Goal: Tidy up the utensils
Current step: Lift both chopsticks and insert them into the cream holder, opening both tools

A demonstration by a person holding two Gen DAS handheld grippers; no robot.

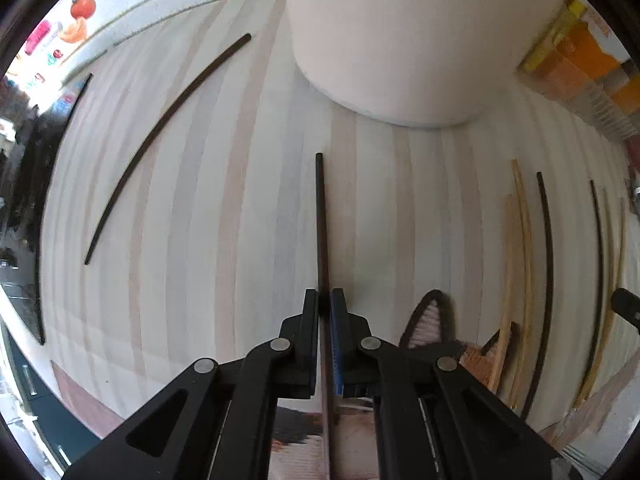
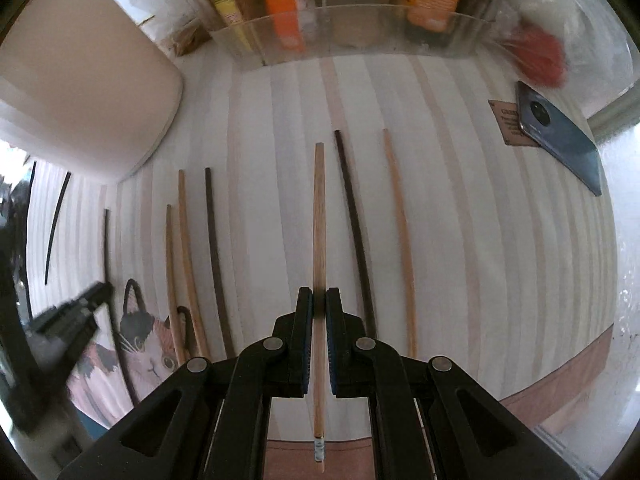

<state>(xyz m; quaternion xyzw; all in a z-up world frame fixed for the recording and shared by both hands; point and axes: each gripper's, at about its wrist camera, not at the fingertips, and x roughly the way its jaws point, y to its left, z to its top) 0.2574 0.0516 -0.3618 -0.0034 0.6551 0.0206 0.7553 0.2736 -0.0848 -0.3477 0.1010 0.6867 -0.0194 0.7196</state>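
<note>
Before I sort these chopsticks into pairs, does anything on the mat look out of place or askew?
Yes: one dark chopstick lies diagonally on the left, far from the roughly parallel chopsticks. A phone also sits at the mat's right edge, which is odd among utensils.

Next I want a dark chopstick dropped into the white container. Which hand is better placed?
Left. Its tongs are shut on a dark chopstick, with the white container just ahead. The right tongs grip a light wooden chopstick.
</note>
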